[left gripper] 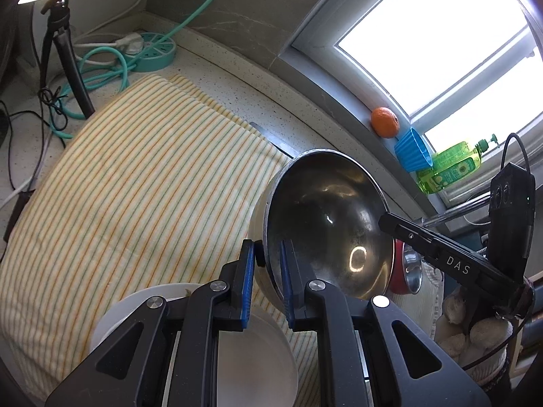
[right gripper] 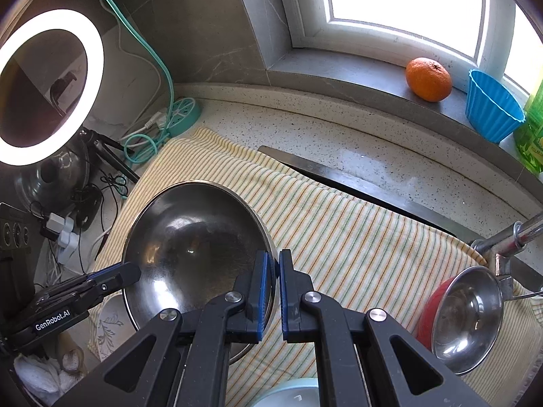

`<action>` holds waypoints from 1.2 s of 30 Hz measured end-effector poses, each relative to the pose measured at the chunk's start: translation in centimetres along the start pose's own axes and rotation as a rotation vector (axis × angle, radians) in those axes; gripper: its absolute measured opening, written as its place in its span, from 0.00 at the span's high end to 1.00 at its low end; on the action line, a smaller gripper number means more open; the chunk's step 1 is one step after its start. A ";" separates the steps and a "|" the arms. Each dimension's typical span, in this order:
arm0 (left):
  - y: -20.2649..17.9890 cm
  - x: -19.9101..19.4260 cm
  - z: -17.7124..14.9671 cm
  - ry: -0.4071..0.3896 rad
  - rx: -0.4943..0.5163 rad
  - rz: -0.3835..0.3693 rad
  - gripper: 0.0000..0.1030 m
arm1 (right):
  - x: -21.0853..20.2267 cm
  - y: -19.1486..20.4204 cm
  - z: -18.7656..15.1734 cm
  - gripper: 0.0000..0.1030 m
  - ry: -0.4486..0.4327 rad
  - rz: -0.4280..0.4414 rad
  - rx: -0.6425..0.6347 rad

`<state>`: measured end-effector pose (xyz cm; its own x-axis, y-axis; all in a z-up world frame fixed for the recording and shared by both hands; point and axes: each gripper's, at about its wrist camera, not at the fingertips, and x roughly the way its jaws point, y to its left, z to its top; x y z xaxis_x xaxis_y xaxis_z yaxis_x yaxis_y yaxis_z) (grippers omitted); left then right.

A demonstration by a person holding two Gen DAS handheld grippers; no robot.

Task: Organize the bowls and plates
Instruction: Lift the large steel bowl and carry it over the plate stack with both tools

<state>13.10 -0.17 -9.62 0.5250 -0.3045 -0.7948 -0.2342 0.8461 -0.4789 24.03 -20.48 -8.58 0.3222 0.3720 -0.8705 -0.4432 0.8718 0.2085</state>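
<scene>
Large steel bowl (left gripper: 325, 224): held tilted above striped cloth (left gripper: 135, 186) on counter (right gripper: 339, 129). Left gripper (left gripper: 268, 271) clamped on its near rim; right gripper (right gripper: 274, 278) clamped on opposite rim. White bowl (left gripper: 264, 356) below left gripper. Red-walled steel bowl (right gripper: 465, 318) on its side near faucet (right gripper: 509, 237). Orange (right gripper: 428, 78), blue cup (right gripper: 492, 105) on windowsill.

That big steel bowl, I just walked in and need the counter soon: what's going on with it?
A person is holding the large steel bowl with both tools at once: the left tool and the right tool are each clamped on its rim, on opposite sides. The bowl is tilted, above the striped towel. A white bowl sits on the towel below, and a smaller red-sided steel bowl leans by the faucet.
</scene>
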 end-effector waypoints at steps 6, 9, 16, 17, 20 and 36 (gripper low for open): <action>2.1 -1.7 0.4 -0.024 -0.020 0.010 0.87 | 0.5 2.8 0.7 0.94 -0.004 0.015 -0.017; 3.2 -2.5 0.6 -0.035 -0.030 0.018 0.87 | 0.8 4.2 1.0 0.94 -0.002 0.024 -0.029; 6.0 -4.4 0.9 -0.057 -0.055 0.038 0.87 | 1.9 7.5 1.5 0.94 0.006 0.046 -0.051; 6.4 -4.6 0.9 -0.059 -0.060 0.041 0.87 | 2.0 8.0 1.6 0.94 0.008 0.049 -0.055; 7.6 -5.4 1.0 -0.069 -0.075 0.051 0.87 | 2.6 9.6 1.7 0.94 0.012 0.058 -0.069; 14.7 -9.3 -0.4 -0.105 -0.166 0.107 0.87 | 5.6 18.2 1.1 0.94 0.058 0.113 -0.147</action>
<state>4.41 14.96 -9.40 0.5700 -0.1621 -0.8055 -0.4204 0.7848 -0.4553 18.71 -2.19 -9.13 0.2164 0.4425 -0.8703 -0.5924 0.7681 0.2432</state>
